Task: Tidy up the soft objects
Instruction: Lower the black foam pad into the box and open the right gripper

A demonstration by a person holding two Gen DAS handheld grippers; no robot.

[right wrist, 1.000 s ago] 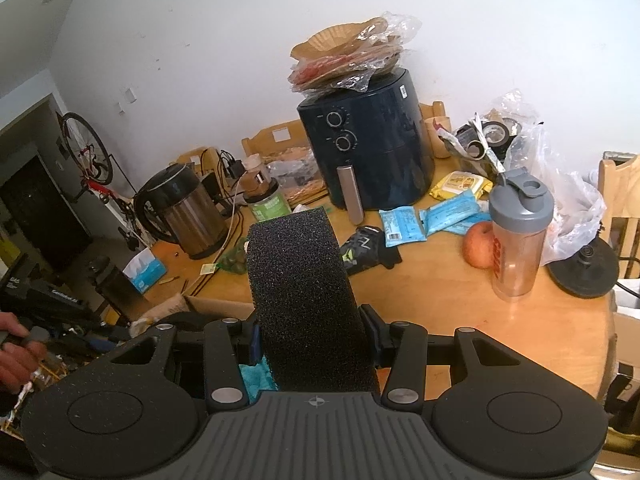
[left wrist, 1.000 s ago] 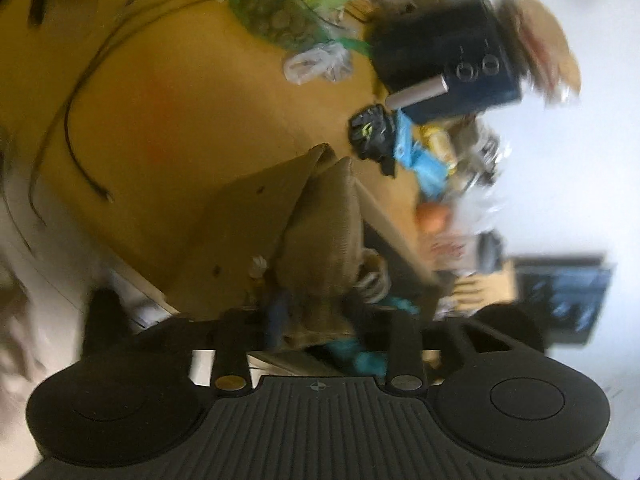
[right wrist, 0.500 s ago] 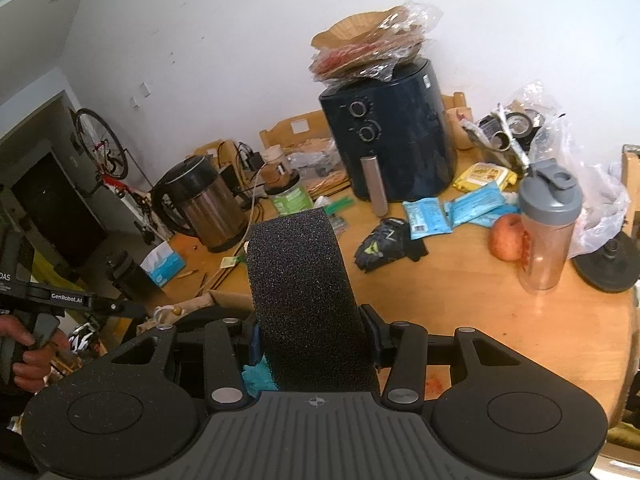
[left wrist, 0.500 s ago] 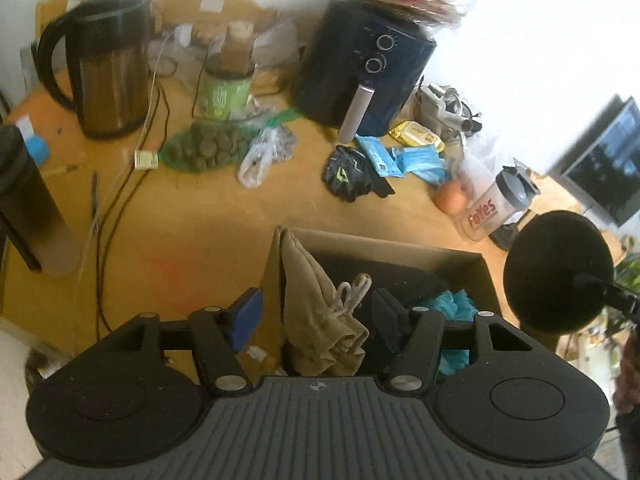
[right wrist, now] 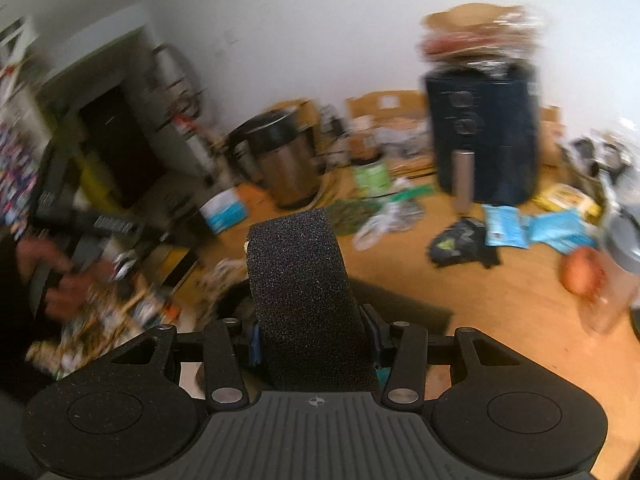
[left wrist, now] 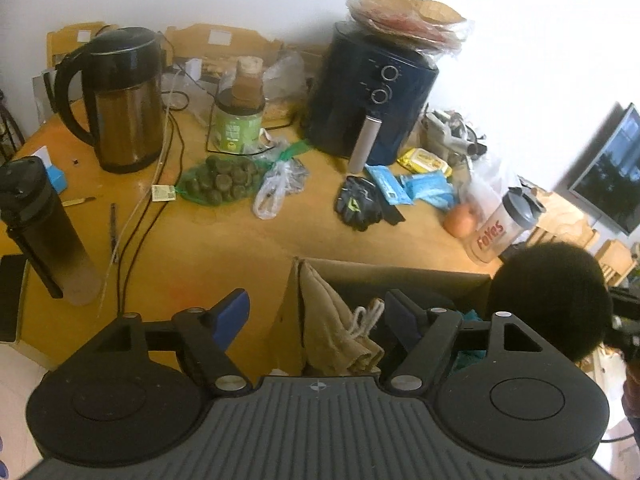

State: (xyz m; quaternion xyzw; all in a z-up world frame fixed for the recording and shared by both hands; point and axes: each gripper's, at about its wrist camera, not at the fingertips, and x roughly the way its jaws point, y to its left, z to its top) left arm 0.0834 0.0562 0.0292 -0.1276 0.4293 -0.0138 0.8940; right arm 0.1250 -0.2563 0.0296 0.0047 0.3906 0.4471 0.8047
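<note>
Here the left claw [left wrist: 318, 312] hangs over the near-left corner of a cardboard box [left wrist: 400, 276] on the bench [left wrist: 224, 240], its jaws opening with nothing pinched. A tan cloth [left wrist: 332, 320] with a white cord is draped over the box wall, lying in the gap between the blue pads [left wrist: 234, 312] but touched by neither. Teal fabric [left wrist: 470, 316] shows inside the box, just right of the right finger.

The right claw [right wrist: 312, 332] is clamped on a black foam block [right wrist: 300, 280], which stands up from between the fingers and fills the gap from pad to pad. In the left wrist view the right claw's dark round body [left wrist: 552, 300] sits at the box's right end, just right of the left claw.

Ahead of the left claw, across the bench, lie black gloves [left wrist: 360, 204], blue packets [left wrist: 412, 188] and an orange fruit [left wrist: 460, 216] beside a shaker bottle [left wrist: 504, 228]. Beyond them stands a dark air fryer [left wrist: 372, 92] topped with bagged paper liners. Ahead and to the left are a netted bag of green items [left wrist: 220, 180], a green tub [left wrist: 238, 128] and a steel kettle [left wrist: 120, 100]; a black flask [left wrist: 40, 232] stands well to the left.

The right wrist view is blurred; a hand [right wrist: 60, 276] shows far to the left of the right claw, gripping the other tool's handle.
</note>
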